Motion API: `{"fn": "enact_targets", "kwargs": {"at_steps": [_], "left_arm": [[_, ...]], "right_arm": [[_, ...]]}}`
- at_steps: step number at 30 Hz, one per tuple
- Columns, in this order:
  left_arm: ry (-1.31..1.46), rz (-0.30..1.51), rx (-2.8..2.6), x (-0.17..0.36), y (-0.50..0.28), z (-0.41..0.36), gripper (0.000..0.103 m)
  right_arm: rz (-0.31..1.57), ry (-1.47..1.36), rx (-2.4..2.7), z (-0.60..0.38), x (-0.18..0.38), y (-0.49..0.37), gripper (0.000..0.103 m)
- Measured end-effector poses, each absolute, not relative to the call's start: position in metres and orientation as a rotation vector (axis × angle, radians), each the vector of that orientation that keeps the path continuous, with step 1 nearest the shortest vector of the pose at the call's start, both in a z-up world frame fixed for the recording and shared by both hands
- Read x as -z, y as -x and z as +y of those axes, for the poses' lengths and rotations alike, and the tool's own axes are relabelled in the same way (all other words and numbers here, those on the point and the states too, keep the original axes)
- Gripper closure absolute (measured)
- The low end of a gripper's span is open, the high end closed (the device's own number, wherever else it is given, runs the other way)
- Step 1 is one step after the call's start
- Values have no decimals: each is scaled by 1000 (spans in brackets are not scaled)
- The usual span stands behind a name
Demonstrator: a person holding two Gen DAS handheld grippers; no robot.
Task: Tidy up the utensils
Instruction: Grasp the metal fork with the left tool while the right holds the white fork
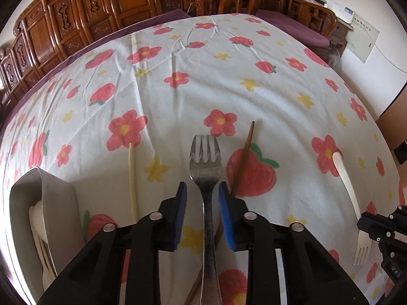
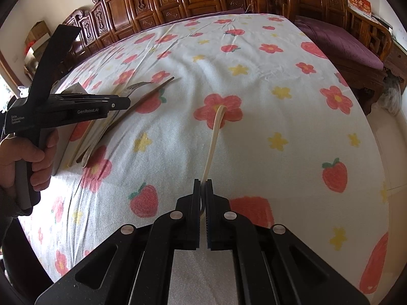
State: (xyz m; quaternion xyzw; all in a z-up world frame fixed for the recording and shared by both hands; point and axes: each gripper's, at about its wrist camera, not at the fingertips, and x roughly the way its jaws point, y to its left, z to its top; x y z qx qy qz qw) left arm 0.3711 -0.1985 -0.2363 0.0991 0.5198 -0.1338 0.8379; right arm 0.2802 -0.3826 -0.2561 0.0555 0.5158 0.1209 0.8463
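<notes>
The left gripper [image 1: 202, 186] stood open astride the metal fork [image 1: 206, 162] on the floral cloth [image 1: 178, 50]; only this view showed the tray [image 1: 59, 203] at near left. The right gripper [image 2: 202, 181] pinched the white plastic fork [image 2: 212, 142] — far cloth lay bare.

The metal fork [image 1: 206, 178] lies on the tablecloth [image 1: 203, 81] between the open fingers of the left gripper [image 1: 202, 190], tines pointing away. A pale chopstick [image 1: 131, 180] lies to its left; a dark chopstick [image 1: 243, 157] lies to its right, passing under the fork handle. A tray [image 1: 58, 203] sits further left, holding utensils. The plastic fork [image 1: 349, 198] is well to the right, clamped in the right gripper [image 2: 202, 181]. Wooden cabinets [image 1: 101, 7] stand behind the table.
</notes>
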Motion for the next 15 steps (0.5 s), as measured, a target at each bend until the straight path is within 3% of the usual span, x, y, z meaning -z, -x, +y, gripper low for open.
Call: {"fn": "enact_targets", "kwargs": {"at_steps": [8,9,10,15], "left_arm": [[-237,1099,248,241,-372,-197,83],[-240,1099,248,241,-372,-198,84],[-238,1102,258,241,-372,-199,93],[-248,1094,260,236,-366,-201,94]], "right_arm": [[1085,-122,-255,-383,256,-280,99],[1085,-122,-256,-383,256,-280,99],[1084,-122,-256,-383,256,-279,99],[1085,-121,-255,-383,257,-279,99]]}}
